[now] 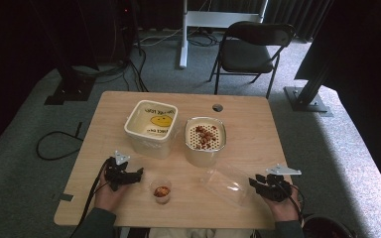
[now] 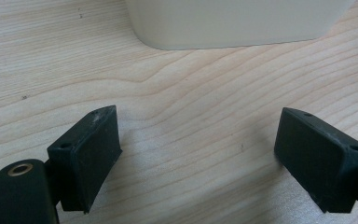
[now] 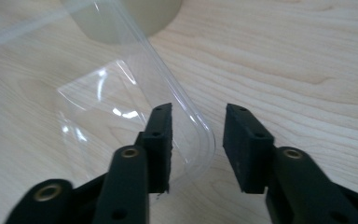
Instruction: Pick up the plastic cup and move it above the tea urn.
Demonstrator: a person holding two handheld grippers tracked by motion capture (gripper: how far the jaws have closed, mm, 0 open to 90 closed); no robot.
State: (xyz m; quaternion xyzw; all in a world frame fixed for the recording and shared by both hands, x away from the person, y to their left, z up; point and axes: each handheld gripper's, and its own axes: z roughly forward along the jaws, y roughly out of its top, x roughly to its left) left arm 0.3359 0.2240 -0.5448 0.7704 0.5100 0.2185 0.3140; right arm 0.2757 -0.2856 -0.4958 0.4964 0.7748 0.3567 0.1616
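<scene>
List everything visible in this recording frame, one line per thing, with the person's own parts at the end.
Table: one, light wood, centre.
Square tub: one, cream, yellow smiley inside, rear left of table.
Strainer tub: one, cream, perforated insert with reddish-brown bits, beside the square tub.
Small cup: one, clear, reddish contents, front centre.
Clear plastic container: one, transparent, lying front right; its rim sits between the right jaws, not visibly pinched.
Folding chair: one, black, behind the table.
Cables: several, black, on grey carpet at left.
Left hand-held gripper: one, black, front left, jaws wide apart over bare wood.
Right hand-held gripper: one, black, front right.
</scene>
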